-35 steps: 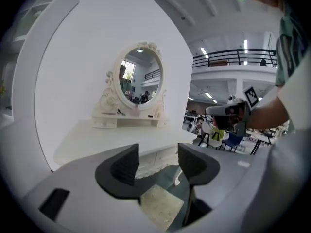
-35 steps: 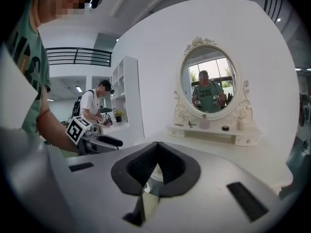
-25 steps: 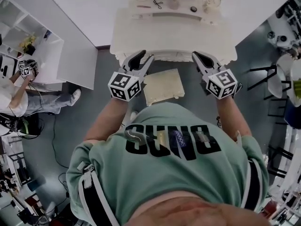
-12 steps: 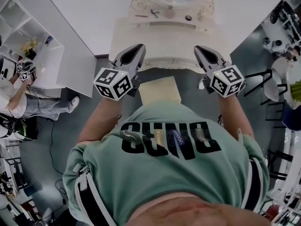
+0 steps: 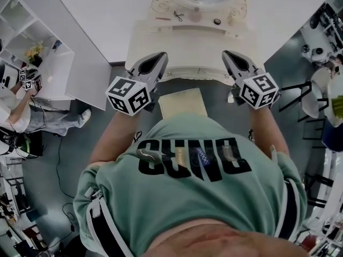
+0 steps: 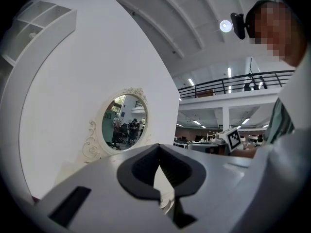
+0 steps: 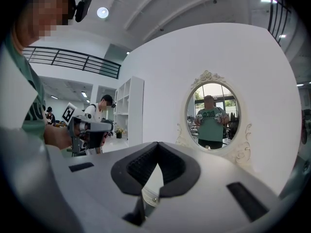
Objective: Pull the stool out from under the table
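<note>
The stool's cream square seat (image 5: 182, 103) shows on the floor in front of the white dressing table (image 5: 198, 44), its near edge hidden by the person's chest. My left gripper (image 5: 153, 63) (image 6: 158, 149) is held up above the seat's left side, level and aimed at the oval mirror (image 6: 121, 123). Its jaws have just been closing and are shut with nothing between them. My right gripper (image 5: 236, 62) (image 7: 157, 145) hangs above the seat's right side, also shut and empty, facing the mirror (image 7: 214, 115). Neither gripper touches the stool.
A white shelf unit (image 5: 37, 52) stands at the left, with another person (image 5: 16, 111) beside it. Black-framed stands and chairs (image 5: 311, 100) crowd the right. Small items (image 5: 179, 16) lie on the table's upper ledge.
Both grippers have risen toward the camera, away from the stool seat. The left jaws, open a second ago, have closed on nothing.
</note>
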`<state>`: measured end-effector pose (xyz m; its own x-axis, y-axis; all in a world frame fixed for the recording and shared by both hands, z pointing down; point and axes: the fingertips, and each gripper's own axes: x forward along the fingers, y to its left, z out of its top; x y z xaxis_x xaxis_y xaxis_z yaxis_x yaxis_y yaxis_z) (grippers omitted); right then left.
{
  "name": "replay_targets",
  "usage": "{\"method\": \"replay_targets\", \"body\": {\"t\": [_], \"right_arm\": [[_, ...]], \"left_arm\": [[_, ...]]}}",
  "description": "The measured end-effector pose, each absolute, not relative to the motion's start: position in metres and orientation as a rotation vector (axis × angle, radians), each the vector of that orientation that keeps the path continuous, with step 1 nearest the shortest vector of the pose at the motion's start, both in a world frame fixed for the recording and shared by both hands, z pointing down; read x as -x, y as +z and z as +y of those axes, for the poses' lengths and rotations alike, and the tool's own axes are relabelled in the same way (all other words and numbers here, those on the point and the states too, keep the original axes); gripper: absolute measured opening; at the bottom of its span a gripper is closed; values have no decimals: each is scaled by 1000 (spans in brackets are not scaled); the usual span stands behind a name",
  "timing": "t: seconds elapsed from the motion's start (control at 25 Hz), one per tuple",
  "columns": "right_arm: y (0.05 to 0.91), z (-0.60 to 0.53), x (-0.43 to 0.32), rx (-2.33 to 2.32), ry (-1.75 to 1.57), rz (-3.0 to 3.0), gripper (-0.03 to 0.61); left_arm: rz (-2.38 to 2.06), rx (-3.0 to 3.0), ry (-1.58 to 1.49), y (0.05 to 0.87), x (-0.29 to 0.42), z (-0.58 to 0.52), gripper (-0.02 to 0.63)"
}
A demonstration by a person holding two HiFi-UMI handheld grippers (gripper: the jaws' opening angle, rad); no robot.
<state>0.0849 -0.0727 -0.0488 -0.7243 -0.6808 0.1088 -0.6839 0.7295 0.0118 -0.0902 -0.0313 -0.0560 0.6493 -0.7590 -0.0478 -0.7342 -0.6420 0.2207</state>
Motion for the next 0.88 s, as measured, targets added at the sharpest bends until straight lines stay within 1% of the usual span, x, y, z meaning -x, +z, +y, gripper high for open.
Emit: {"method": "replay_targets", "body": {"t": [0.88], "right_arm": [[-40,-85,-87,-1126,69,-2796,-12]], "left_arm": [[-1167,-2717,-155,-47,74,-43,8]]}}
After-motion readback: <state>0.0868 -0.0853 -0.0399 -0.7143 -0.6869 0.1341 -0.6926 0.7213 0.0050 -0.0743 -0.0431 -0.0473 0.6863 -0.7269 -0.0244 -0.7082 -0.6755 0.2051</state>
